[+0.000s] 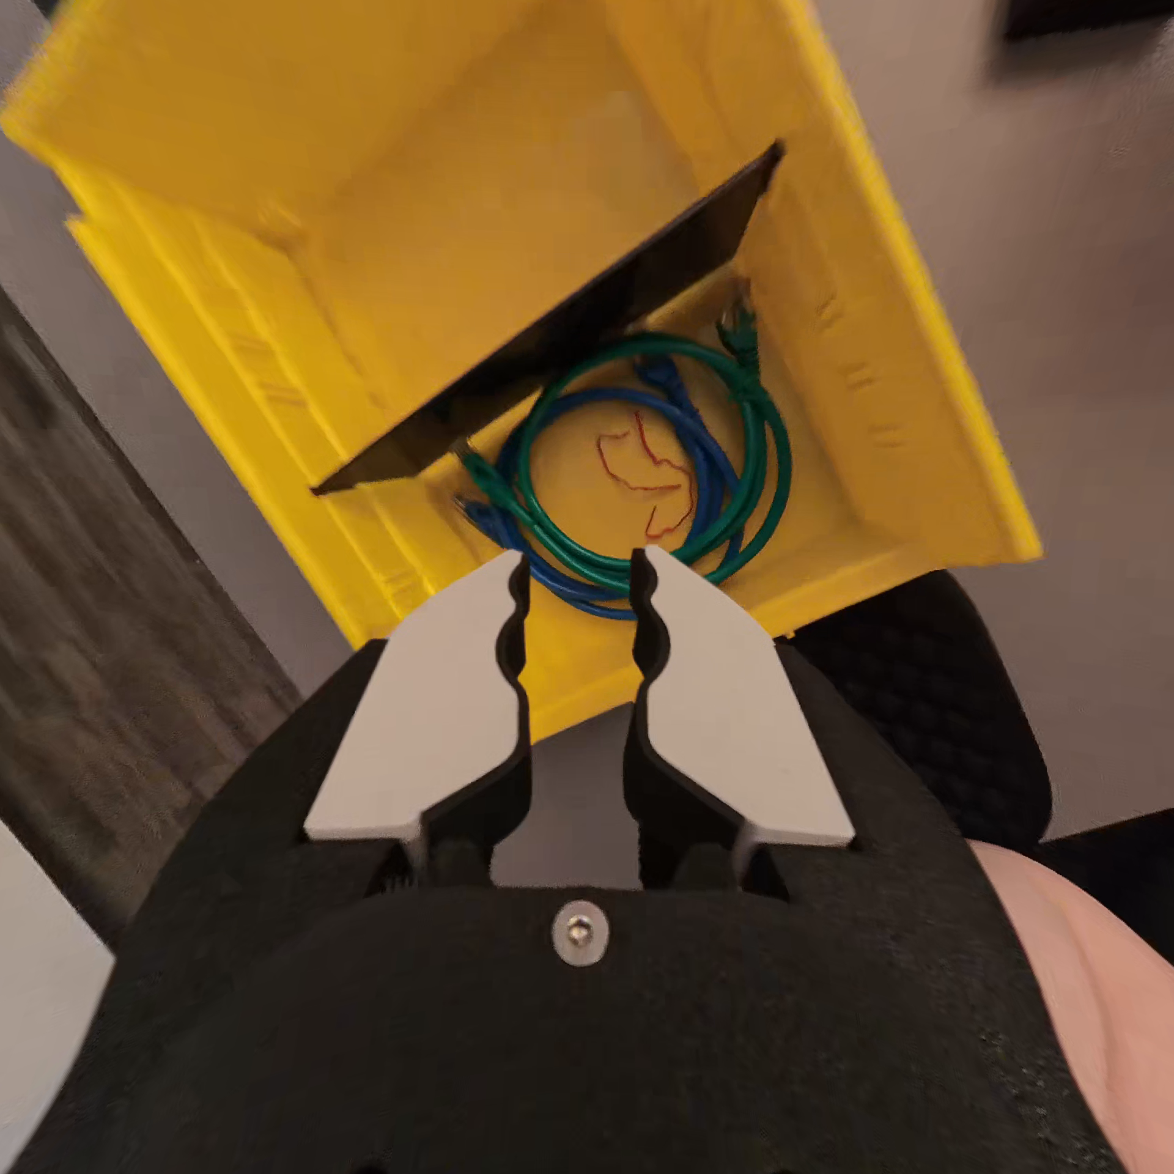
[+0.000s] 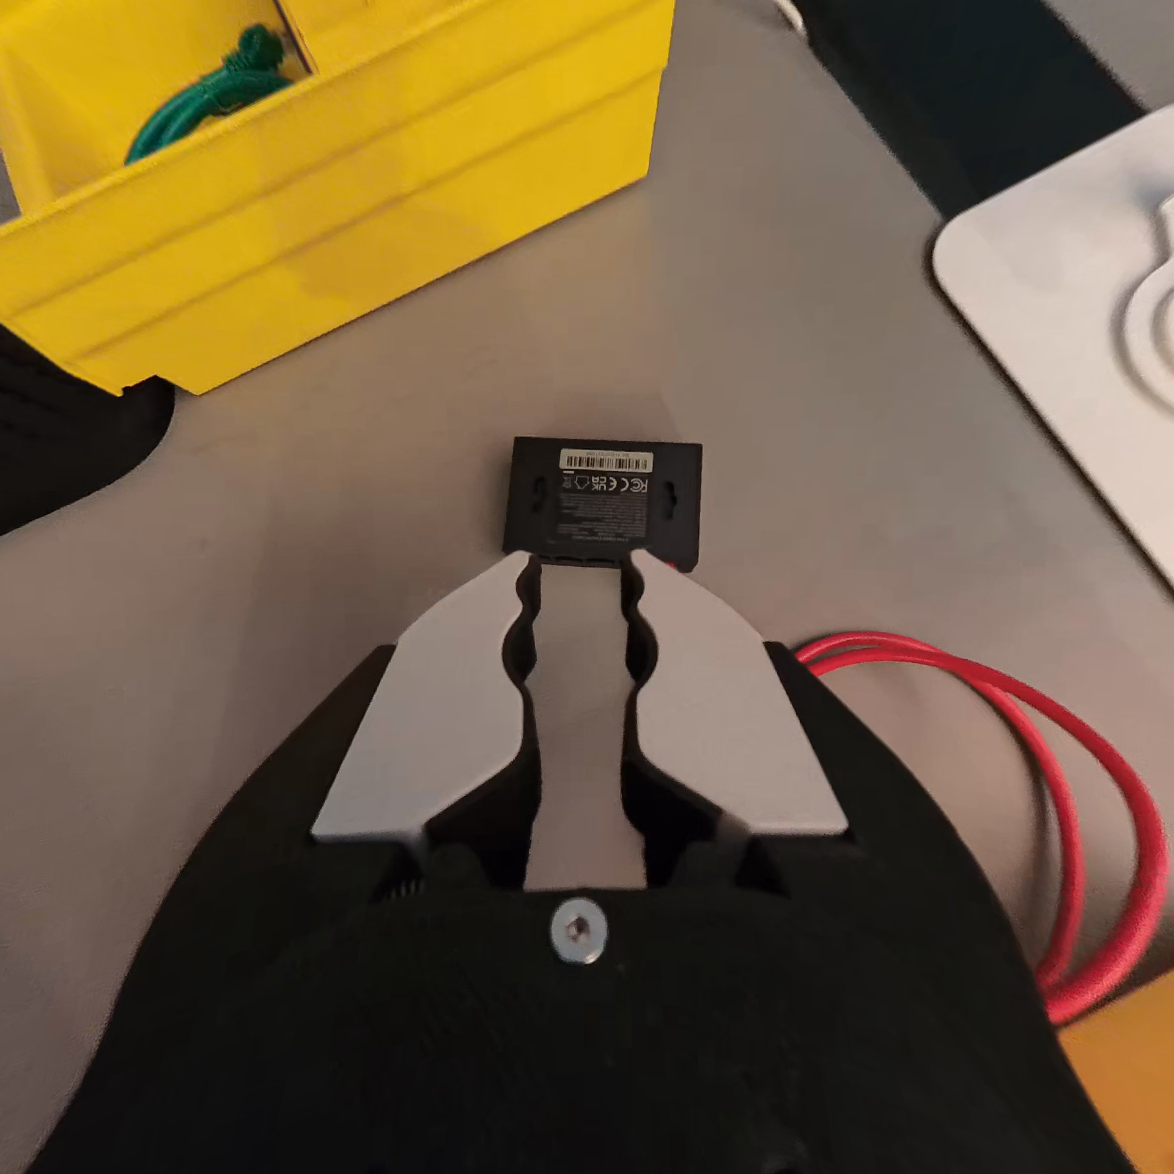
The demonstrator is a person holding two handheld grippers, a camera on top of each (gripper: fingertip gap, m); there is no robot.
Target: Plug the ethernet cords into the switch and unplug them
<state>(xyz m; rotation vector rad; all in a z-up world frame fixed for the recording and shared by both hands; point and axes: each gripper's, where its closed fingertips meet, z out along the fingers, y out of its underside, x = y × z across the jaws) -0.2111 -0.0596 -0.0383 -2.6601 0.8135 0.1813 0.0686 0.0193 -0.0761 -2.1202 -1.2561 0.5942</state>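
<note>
Grey counter [image 2: 394,508] under everything, with a yellow bin [image 1: 445,209] sitting on it. Looking down from the left gripper [image 1: 578,559], the bin has a black divider [image 1: 572,317] running across it, and the near compartment holds two coiled ethernet cords, a green cord [image 1: 756,445] and a blue cord [image 1: 572,591], looped together. Some thin red thread [image 1: 641,470] lies on the bin floor inside the coils. The left gripper hangs above that coil with its jaws apart and nothing between them.

Right gripper [image 2: 579,559] is over the counter, jaws apart too, empty, tips right at the near edge of the switch [image 2: 603,502]. Can't tell if they touch it. The switch is a small black box lying label side up, at 12 o'clock from the gripper. The bin is up at 10 o'clock in this view, a bit of green cord peeking out. A red cord [image 2: 1067,794] loops on the counter at 3 o'clock, and one red end shows at the switch's near right corner.
</note>
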